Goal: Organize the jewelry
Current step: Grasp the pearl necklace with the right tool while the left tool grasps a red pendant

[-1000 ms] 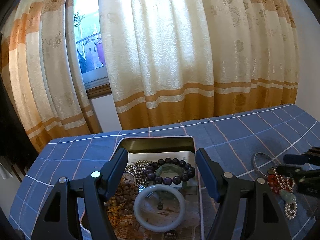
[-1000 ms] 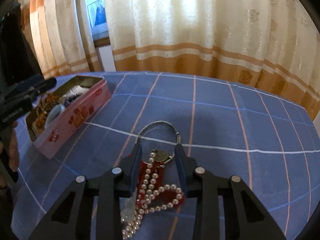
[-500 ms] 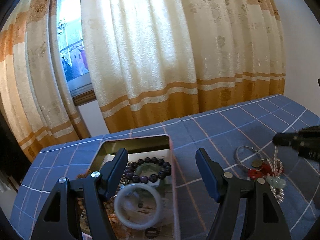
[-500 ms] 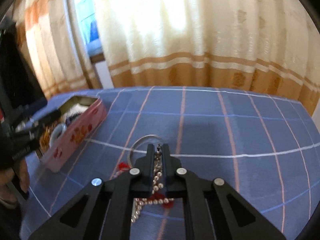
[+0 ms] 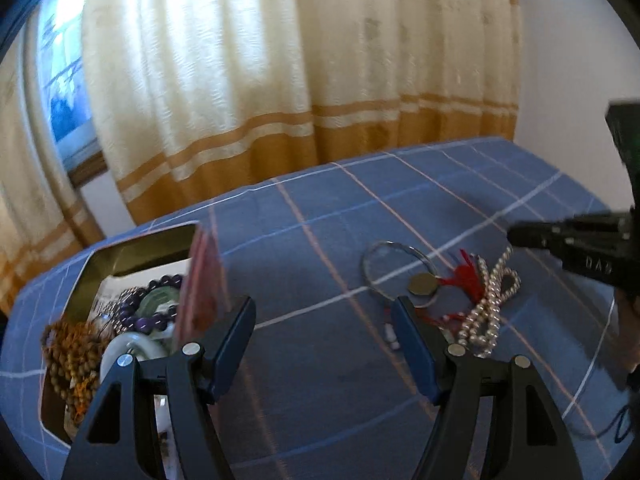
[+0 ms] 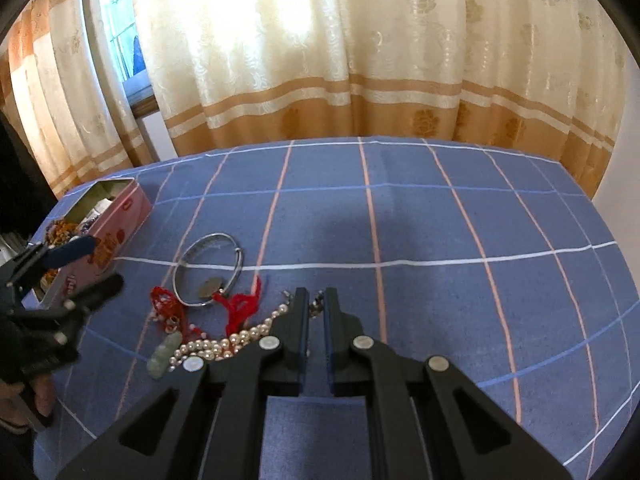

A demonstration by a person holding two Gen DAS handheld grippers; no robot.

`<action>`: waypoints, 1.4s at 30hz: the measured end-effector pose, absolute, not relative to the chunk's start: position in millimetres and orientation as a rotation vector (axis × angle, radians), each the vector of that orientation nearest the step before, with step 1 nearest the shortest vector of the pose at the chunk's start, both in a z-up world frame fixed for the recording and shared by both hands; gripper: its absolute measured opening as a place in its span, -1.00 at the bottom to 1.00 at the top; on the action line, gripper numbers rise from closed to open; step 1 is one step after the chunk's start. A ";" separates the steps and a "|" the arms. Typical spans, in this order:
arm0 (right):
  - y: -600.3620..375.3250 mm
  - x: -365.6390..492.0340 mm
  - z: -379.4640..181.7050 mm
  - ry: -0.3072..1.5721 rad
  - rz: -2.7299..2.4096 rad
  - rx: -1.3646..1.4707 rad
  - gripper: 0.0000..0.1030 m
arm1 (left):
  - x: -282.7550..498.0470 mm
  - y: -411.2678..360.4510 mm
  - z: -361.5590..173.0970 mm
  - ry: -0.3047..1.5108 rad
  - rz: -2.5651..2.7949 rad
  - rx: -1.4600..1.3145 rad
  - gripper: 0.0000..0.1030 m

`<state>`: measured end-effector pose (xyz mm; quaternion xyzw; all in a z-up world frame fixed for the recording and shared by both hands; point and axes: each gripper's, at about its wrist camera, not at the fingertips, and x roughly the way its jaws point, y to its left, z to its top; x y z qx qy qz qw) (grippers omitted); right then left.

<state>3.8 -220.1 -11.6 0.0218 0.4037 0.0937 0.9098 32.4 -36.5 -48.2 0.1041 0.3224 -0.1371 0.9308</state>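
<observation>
Your right gripper (image 6: 316,300) sits low over the blue checked cloth (image 6: 440,220) with its fingers drawn almost together, only a narrow slot between them, and the end of the pearl strand (image 6: 224,344) runs up into that slot; in the left wrist view the pearls (image 5: 490,300) rise in a loop to the right gripper's tip (image 5: 520,236), so you are pinching the strand. The rest of the pearls trail on the cloth to the gripper's left, tangled with a red cord (image 6: 240,308) and a pale green pendant (image 6: 162,356). Just beyond them lies a silver bangle (image 6: 208,268) with a small round coin-like charm (image 6: 209,286) inside its ring, flat on the cloth. Your left gripper (image 5: 322,312) is spread wide and holds nothing; it hovers above bare cloth between the tin and the loose pile. The pink tin (image 6: 116,224) stands well to the left of the pile, open, and in the left wrist view its gold inner wall (image 5: 132,256) shows, with dark purple beads (image 5: 160,284), a pale bangle (image 5: 132,348) and brown beads (image 5: 72,356) lying inside. A cream and orange curtain (image 6: 360,60) hangs behind the table.
</observation>
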 end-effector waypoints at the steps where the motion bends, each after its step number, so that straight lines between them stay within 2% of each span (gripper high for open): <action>1: -221.0 3.3 -11.8 0.833 0.190 0.044 -0.82 | 31.8 -40.4 -49.7 0.664 -0.285 0.223 0.37; 11: -237.0 -2.0 -7.4 0.801 0.114 0.021 -0.82 | 38.0 -57.3 -58.9 0.715 -0.388 0.236 0.37; 13: -234.2 -4.6 -4.9 0.781 0.134 0.032 -0.82 | 41.5 -66.5 -63.6 0.747 -0.414 0.264 0.10; 14: -232.6 -5.9 -3.4 0.770 0.149 0.040 -0.82 | 44.8 -70.6 -67.1 0.777 -0.439 0.263 -0.23; 16: -228.5 -11.1 3.4 0.724 0.196 0.062 -0.82 | 48.0 -73.7 -68.3 0.796 -0.472 0.241 -0.62; 17: -226.9 -13.9 7.6 0.697 0.216 0.073 -0.82 | 47.1 -76.6 -68.7 0.794 -0.476 0.252 -0.90; 30: -238.0 -35.9 42.7 0.450 0.255 0.211 -0.83 | 15.7 -20.7 -9.8 0.558 -0.357 0.160 -0.93; 39: -233.0 -29.8 35.8 0.471 0.203 0.150 -0.83 | 5.6 4.8 14.3 0.484 -0.340 0.103 -0.93; 41: -237.6 -25.1 31.1 0.501 0.156 0.138 -0.75 | 4.9 4.6 14.9 0.483 -0.339 0.102 -0.93; 42: -239.0 -19.9 26.0 0.537 0.139 0.133 -0.62 | 5.7 4.0 14.7 0.484 -0.335 0.101 -0.93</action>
